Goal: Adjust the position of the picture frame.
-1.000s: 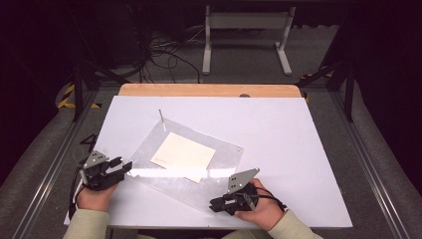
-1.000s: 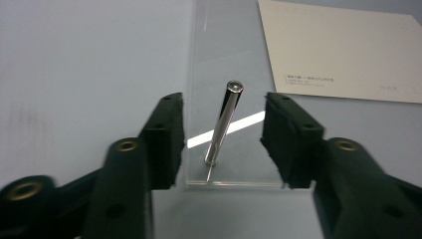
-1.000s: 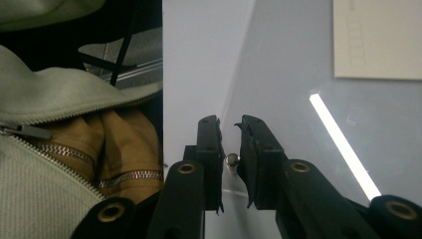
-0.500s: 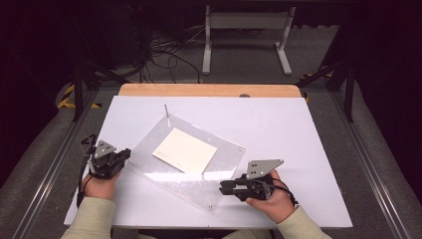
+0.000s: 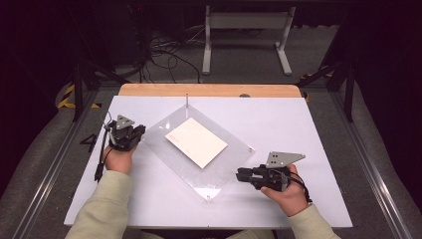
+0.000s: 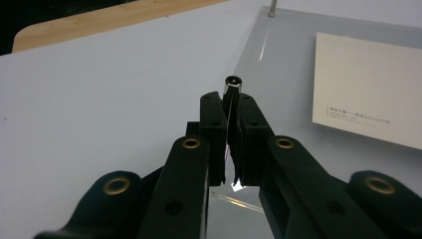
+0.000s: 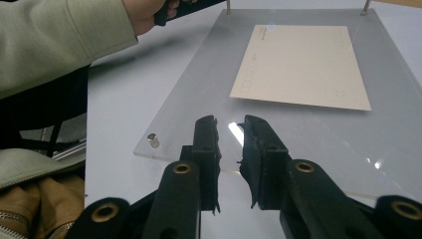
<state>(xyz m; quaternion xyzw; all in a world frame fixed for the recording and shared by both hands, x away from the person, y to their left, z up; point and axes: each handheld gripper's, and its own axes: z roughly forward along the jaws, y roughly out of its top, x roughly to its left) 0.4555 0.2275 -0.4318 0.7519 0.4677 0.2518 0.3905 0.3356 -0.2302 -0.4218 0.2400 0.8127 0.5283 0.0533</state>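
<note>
One clear panel [image 5: 199, 149], one card [image 5: 196, 142], two grippers.

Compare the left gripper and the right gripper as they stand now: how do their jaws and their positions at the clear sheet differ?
The left gripper has its jaws shut on a small metal post at the clear sheet's left corner; the right gripper has its jaws apart, holding nothing. The left sits farther up the table, the right nearer the person. Both are black, hand-held, and at the sheet's edge.
</note>
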